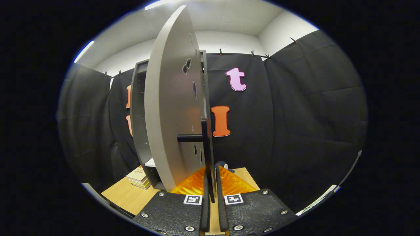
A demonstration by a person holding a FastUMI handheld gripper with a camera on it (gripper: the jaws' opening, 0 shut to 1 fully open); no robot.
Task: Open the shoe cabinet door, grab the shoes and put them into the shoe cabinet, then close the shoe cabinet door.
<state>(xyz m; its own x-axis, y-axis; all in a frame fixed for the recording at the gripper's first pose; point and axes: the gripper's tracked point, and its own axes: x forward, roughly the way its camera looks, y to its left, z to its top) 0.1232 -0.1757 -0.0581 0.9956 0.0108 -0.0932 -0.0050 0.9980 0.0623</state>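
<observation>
The shoe cabinet (139, 111) is a tall dark frame standing ahead and to the left. Its grey door (170, 108) is swung out towards me and I see it almost edge-on. A black bar handle (206, 144) runs down the door's free edge, fixed by a short black post (189, 138). My gripper (212, 169) has its orange fingers (234, 183) close together, one on each side of that bar, and is shut on it. A small dark rounded thing (225, 165), possibly a shoe, peeks out just beyond the right finger.
A stack of books (138, 178) lies on the wooden surface (129, 195) at the cabinet's foot, left of the fingers. A pale shelf (151, 162) shows low inside the cabinet. Black cloth walls close in behind and to the right.
</observation>
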